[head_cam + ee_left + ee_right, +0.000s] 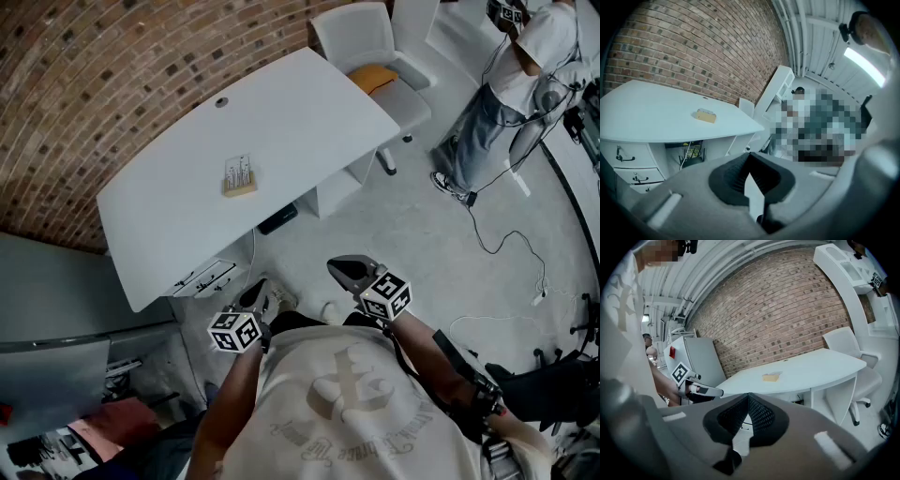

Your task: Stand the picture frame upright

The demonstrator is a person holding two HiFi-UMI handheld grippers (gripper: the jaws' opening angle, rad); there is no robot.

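A small light-wood picture frame point(239, 176) lies on the white table point(309, 112), around its middle and far from both grippers. It also shows in the left gripper view as the frame point(706, 116) and in the right gripper view as the frame point(771, 377). My left gripper point(255, 295) is held close to the person's body above the floor, short of the table's near edge, shut with nothing in it point(749, 157). My right gripper point(339, 269) hovers beside it, also shut and empty point(748, 397). The left gripper point(693, 387) shows in the right gripper view.
A brick wall point(112, 66) runs behind the table. A white chair with an orange cushion point(375, 75) stands at the table's far right end. Drawers point(202, 278) sit under the near corner, a grey cabinet point(47, 309) at left. Another person point(506, 94) and cables point(511, 248) are at right.
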